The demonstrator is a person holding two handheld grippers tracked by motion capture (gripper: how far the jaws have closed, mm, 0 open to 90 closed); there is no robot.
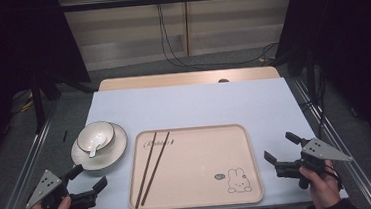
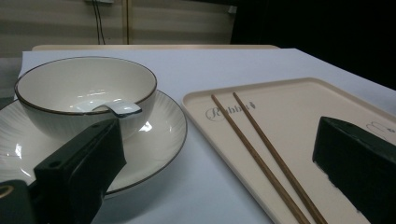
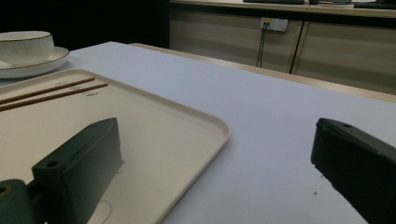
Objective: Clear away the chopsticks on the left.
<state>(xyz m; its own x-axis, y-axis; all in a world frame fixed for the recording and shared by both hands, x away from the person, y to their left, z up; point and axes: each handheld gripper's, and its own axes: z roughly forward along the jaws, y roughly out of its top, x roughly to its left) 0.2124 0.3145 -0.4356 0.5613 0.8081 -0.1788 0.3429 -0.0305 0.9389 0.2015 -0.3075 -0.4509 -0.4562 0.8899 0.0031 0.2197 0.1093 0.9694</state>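
Where the pale worktop (image 1: 193, 106) spans the middle of the high view, a cream rectangular tray (image 1: 200, 183) lies on its near centre, printed with a script word at its far left corner and a small rabbit (image 1: 238, 180) at its near right corner. On the left part of the tray rest two brown chopsticks (image 1: 149, 169), side by side and slanting from near left to far right. Just beside the tray's far left corner stands a ribbed white plate (image 1: 116, 150) with a dark rim; it carries a white bowl (image 1: 96, 136), also dark-rimmed, and a white spoon (image 1: 93, 148) lies in the bowl with its handle over the near rim. At the near left edge of the worktop a hand holds the left hand-held gripper (image 1: 88, 178), its jaws wide apart and empty, aimed toward plate and tray. At the near right edge another hand holds the right hand-held gripper (image 1: 280, 153), jaws likewise spread wide and gripping nothing, just right of the tray's right rim.
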